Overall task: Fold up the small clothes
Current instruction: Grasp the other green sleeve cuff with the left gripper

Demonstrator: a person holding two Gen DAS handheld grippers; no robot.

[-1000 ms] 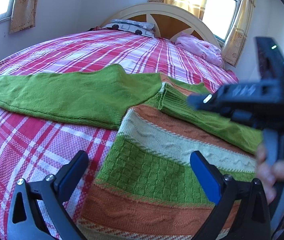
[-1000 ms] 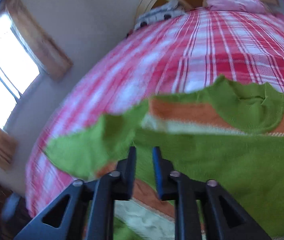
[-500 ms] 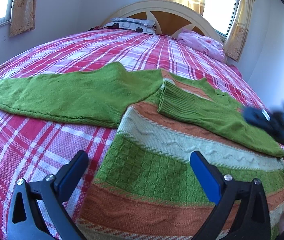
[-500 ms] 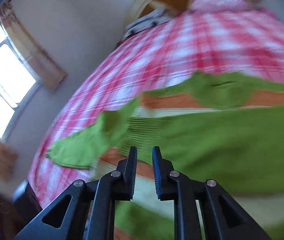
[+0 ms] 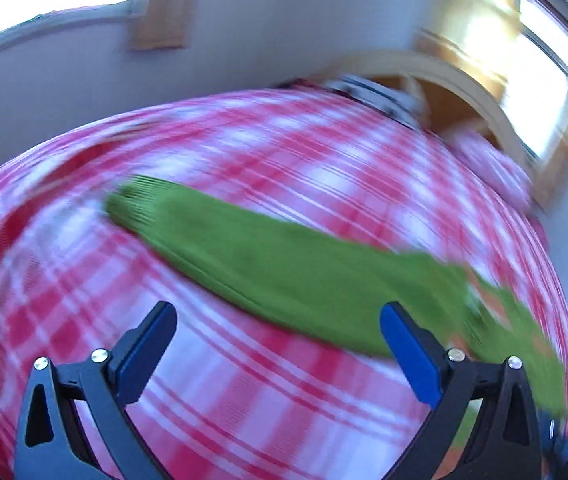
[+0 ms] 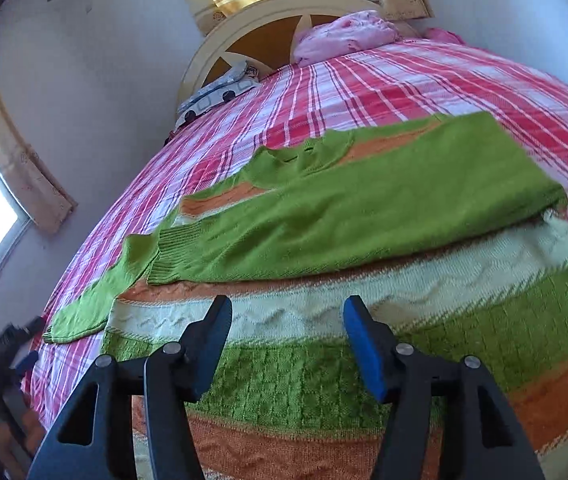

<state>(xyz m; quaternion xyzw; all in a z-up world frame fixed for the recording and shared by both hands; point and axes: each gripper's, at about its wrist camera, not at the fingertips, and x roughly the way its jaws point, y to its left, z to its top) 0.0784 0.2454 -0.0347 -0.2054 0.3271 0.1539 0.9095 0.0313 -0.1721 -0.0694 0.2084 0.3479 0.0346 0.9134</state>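
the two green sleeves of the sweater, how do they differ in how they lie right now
The right sleeve is folded across the striped body of the sweater; the left sleeve lies stretched out sideways on the plaid bedspread, off the body. The right sleeve's cuff rests on the sweater; the left sleeve's cuff is on the bedspread. Both are plain green knit with ribbed cuffs.

Right tongs [image 6: 285, 338] just opened, empty; sleeve [image 6: 363, 208] now folded across sweater [image 6: 323, 380].

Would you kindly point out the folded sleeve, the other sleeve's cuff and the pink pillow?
Folded sleeve [image 6: 363, 208]: right wrist view, mid-length, lying across the sweater.
Cuff [image 5: 132, 200]: left wrist view, ribbed end, blurred.
Pink pillow [image 6: 343, 38]: right wrist view, its middle, by the headboard.
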